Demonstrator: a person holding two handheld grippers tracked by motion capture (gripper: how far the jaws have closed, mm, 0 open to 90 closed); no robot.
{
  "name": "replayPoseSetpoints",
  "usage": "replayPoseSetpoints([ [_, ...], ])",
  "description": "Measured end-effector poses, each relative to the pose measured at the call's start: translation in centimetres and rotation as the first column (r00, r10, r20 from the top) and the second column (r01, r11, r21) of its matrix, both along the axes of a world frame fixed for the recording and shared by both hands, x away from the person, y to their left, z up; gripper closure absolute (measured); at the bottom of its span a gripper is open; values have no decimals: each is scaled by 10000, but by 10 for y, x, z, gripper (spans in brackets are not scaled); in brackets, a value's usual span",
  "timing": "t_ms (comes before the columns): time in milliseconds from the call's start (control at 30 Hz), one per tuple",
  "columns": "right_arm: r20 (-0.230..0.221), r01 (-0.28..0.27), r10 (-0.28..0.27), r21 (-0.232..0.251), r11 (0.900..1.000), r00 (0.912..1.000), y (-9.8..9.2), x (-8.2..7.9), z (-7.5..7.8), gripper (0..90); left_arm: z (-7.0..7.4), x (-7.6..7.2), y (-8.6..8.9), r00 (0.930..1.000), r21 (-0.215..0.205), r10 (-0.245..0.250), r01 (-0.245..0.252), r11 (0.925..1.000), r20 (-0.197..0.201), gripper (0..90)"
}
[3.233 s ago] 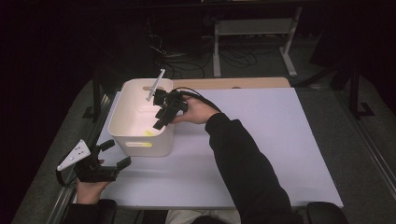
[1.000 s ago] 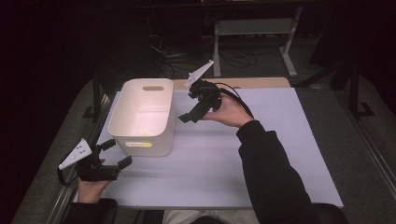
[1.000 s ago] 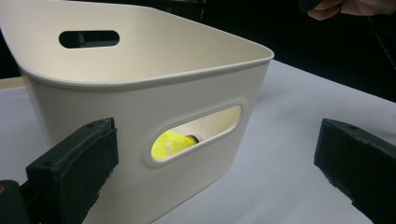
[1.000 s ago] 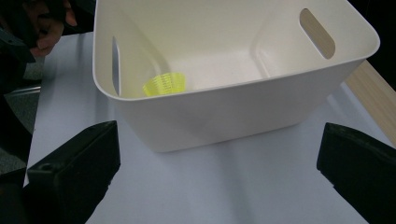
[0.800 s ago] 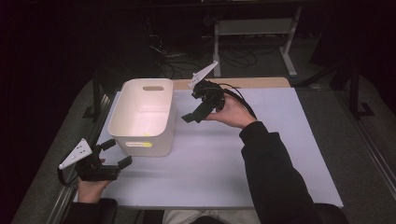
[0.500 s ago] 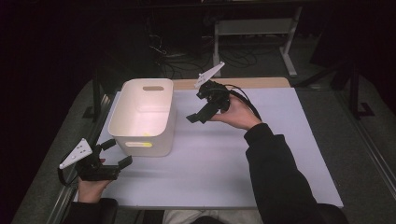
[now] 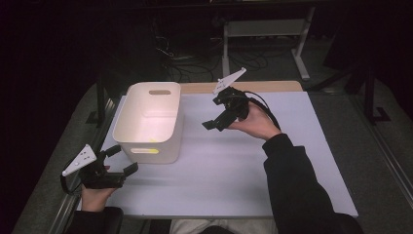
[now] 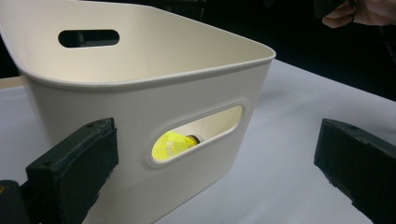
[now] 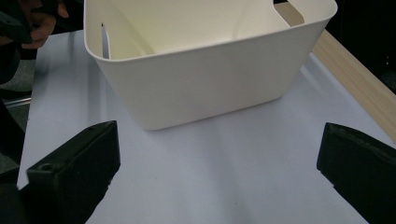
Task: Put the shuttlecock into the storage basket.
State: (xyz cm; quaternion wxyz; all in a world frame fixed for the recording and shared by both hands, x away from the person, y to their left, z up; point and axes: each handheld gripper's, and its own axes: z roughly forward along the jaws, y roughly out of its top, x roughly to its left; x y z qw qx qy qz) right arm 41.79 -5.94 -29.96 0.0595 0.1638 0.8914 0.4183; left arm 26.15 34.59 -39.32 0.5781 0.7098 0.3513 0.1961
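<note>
Both of my claws are spread wide with nothing between the jaws. My right gripper (image 7: 214, 118) hangs above the white table (image 7: 253, 161), off to the right of the cream bin (image 7: 168, 132) and apart from it; my left gripper (image 7: 122, 160) rests low at the table's near left corner, just before the bin's front wall. Through the handle slot in that wall, the left gripper view shows the yellow shuttlecock (image 8: 175, 144) lying on the bin's floor near the front.

As I judge it, the shuttlecock is in and my right claw's job is to get clear. To do that well I would keep its jaws apart, hold it high enough to clear the rim, and settle it on bare table well away from the bin, minding the trailing cable so it does not drag against the wall. My left claw should stay off the bin.
</note>
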Motion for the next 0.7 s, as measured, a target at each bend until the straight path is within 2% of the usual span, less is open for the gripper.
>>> replayPoseSetpoints([
  [367,31,110,-110,89,9999,9999,-14,-5,-7,0,0,1,0,10000,49,36,-35,10000,-37,0],
  [700,-70,489,-487,282,9984,9988,-35,-10,-18,0,0,1,0,10000,25,12,-12,10000,-45,0],
])
